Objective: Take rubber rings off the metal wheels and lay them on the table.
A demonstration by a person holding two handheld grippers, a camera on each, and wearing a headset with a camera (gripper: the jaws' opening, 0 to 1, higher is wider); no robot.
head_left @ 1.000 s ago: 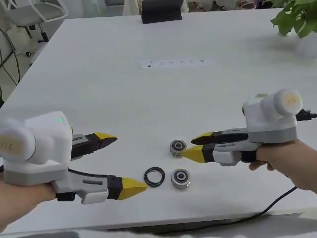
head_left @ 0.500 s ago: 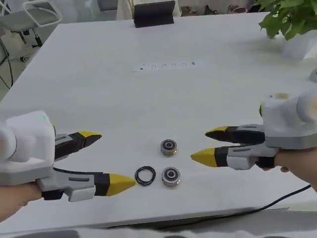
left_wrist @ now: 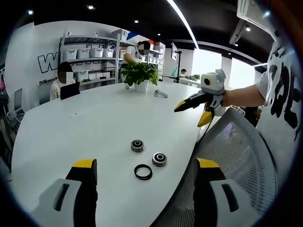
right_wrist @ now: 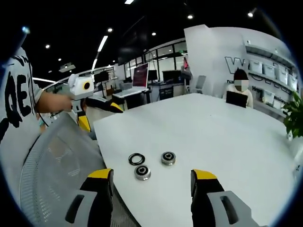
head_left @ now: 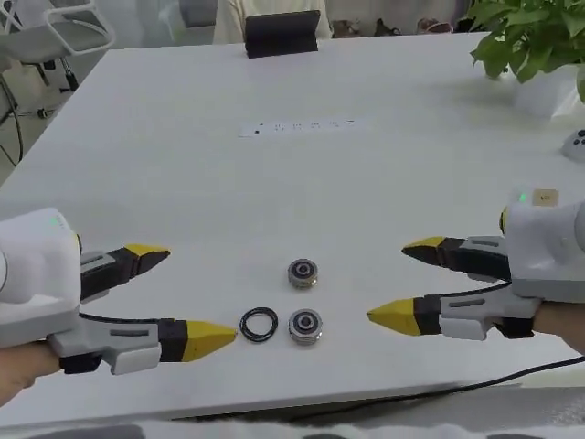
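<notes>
Two wheels, one ring and two grippers are on or over the white table (head_left: 274, 183).

1. Rubber ring (head_left: 259, 324): thin, black, circular. It lies flat and loose near the table's front edge.
2. Near wheel (head_left: 305, 326): just beside the ring, with a narrow gap between them.
3. Far wheel (head_left: 303, 273): beyond the ring toward the table's middle, apart from the ring and the near wheel.
4. Both wheels are short, round and of bright metal with dark centres. Whether either carries a ring cannot be told.
5. Left gripper (head_left: 187, 294): on the ring's left, jaws spread wide, nothing held.
6. Right gripper (head_left: 393, 282): on the ring's right, past the near wheel, jaws spread wide, nothing held.
7. Open room: smooth, matte tabletop runs from the ring to a flush socket strip (head_left: 302, 126) well beyond it.
</notes>
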